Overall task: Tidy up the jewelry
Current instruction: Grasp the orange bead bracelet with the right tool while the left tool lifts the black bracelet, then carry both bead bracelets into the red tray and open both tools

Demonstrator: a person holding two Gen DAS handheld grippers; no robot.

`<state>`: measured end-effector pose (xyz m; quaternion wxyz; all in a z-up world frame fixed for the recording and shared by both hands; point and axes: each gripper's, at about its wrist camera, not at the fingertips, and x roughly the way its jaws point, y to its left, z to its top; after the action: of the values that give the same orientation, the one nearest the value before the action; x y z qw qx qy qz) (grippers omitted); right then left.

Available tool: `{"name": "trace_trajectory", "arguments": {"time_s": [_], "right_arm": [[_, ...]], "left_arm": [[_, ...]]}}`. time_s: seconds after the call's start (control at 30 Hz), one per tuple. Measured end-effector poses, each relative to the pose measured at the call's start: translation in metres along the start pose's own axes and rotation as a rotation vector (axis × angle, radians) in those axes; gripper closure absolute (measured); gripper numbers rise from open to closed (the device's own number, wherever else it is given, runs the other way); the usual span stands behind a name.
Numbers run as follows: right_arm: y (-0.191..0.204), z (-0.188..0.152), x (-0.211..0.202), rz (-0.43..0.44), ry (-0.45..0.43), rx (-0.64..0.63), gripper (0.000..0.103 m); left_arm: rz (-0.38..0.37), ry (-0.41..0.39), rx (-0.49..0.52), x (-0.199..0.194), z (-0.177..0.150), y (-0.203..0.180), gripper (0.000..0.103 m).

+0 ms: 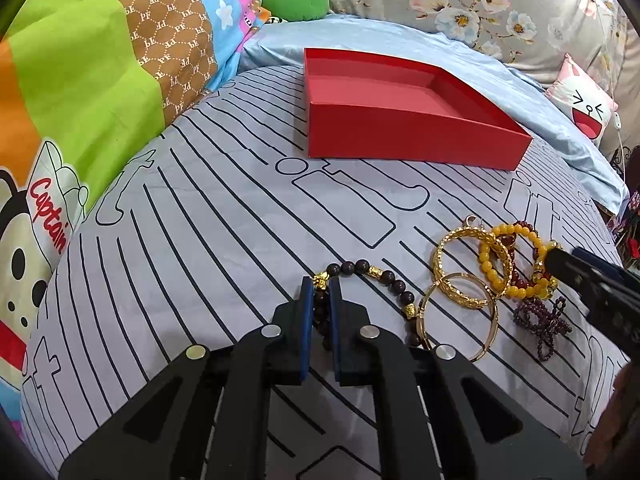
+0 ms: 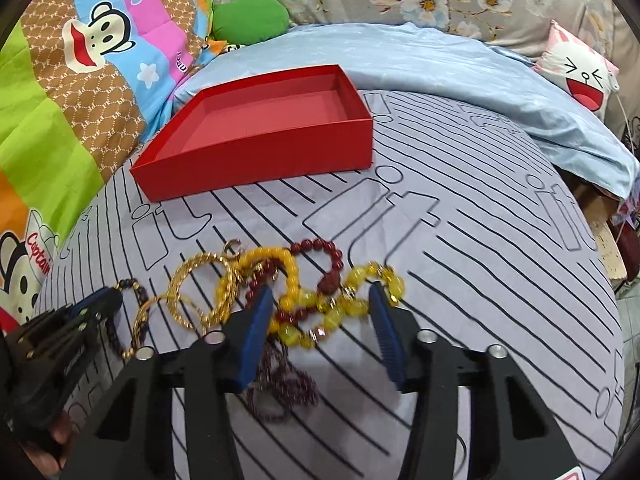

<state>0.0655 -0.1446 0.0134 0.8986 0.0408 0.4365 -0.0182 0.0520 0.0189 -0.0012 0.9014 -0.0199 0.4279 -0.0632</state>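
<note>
My left gripper (image 1: 321, 292) is shut on a dark wooden bead bracelet (image 1: 362, 266) with gold charms, which lies on the striped sheet. To its right is a heap of jewelry: a wide gold bangle (image 1: 448, 252), a thin gold bangle (image 1: 492, 320), a yellow bead bracelet (image 1: 486, 258) and purple beads (image 1: 540, 320). My right gripper (image 2: 320, 300) stands open over that heap. A translucent yellow bead bracelet (image 2: 340, 308) lies between its blue pads (image 2: 260, 312), and a dark red bead bracelet (image 2: 320, 246) lies just beyond. The open red box (image 1: 400, 136) (image 2: 260, 160) sits empty further back.
A cartoon-print quilt (image 1: 80, 100) rises along the left. A light blue blanket (image 2: 460, 64), a green plush (image 2: 252, 16) and a white face cushion (image 2: 580, 80) lie behind the box. The bed's edge drops off at the right (image 2: 600, 240).
</note>
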Motion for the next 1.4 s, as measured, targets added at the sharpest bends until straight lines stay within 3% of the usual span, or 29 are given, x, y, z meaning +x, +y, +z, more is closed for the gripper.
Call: {"name": "trace_trajectory", "arguments": {"time_s": [0.17, 0.27, 0.5, 0.83, 0.97, 1.2, 1.4], "right_arm": [[0.007, 0.006, 0.010, -0.001, 0.001, -0.018, 0.066], [0.010, 0.008, 0.014, 0.013, 0.014, -0.020, 0.079], [0.014, 0.007, 0.018, 0.019, 0.020, -0.028, 0.095], [0.011, 0.008, -0.018, 0.061, -0.003, -0.001, 0.096], [0.007, 0.012, -0.041, 0.062, -0.030, 0.007, 0.096], [0.004, 0.030, -0.072, 0.077, -0.075, 0.005, 0.096], [0.005, 0.059, -0.075, 0.084, -0.106, -0.016, 0.096]], "left_arm": [[0.000, 0.000, 0.000, -0.001, -0.001, -0.001, 0.095], [-0.003, 0.001, -0.003, -0.001, -0.001, 0.000, 0.095], [0.000, 0.002, -0.001, 0.000, 0.000, 0.000, 0.095], [0.006, 0.013, 0.001, -0.001, 0.000, 0.000, 0.095], [-0.029, 0.036, -0.029, -0.009, 0.005, 0.004, 0.095], [-0.056, -0.002, -0.018, -0.041, 0.028, 0.008, 0.095], [-0.076, -0.022, 0.012, -0.051, 0.063, -0.001, 0.095]]}}
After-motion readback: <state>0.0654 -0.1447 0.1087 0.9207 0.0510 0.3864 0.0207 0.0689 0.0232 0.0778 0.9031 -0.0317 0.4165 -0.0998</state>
